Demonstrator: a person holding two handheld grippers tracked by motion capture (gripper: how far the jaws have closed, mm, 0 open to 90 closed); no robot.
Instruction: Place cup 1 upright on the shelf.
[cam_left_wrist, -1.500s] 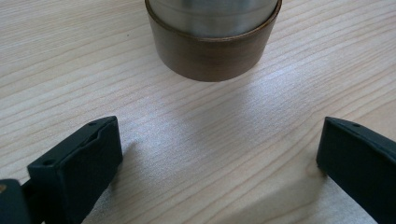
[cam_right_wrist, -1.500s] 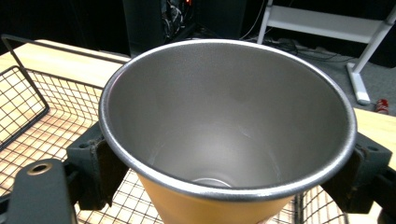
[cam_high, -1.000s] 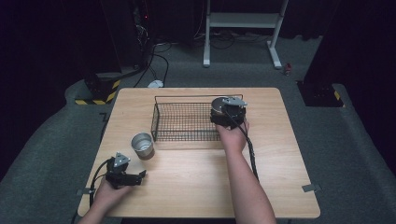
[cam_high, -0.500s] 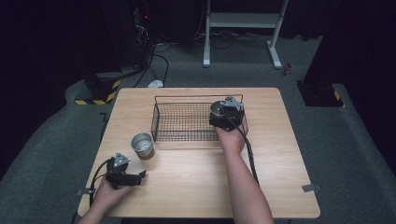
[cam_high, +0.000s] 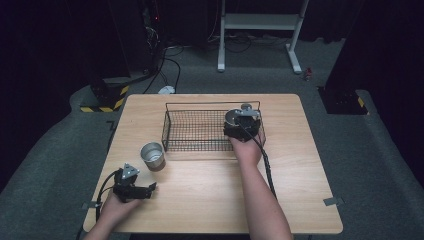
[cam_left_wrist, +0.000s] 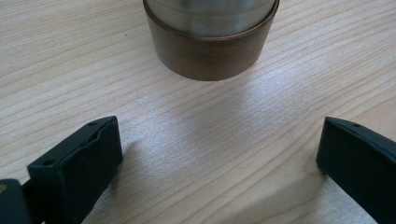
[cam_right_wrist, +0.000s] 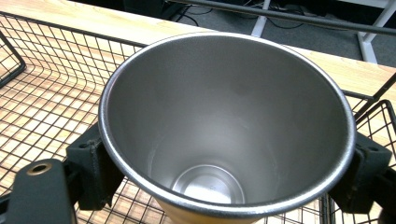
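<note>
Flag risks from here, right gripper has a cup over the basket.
1. The right gripper clamps the steel cup by its sides just under the rim; the smooth tapered wall could slip through the pads on lowering.
2. The cup hangs near the wire basket's right end wall; it may catch the wall or land tilted on the mesh.
3. The left gripper lies open, close to the second cup; a nudge might knock it.

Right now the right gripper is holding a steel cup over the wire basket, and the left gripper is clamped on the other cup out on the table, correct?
Not quite. The left gripper is not clamped on the other cup: the left gripper view shows its jaws spread wide over bare table, with that cup standing ahead of them, untouched. The rest holds: the right gripper grips a steel cup over the wire basket.
</note>
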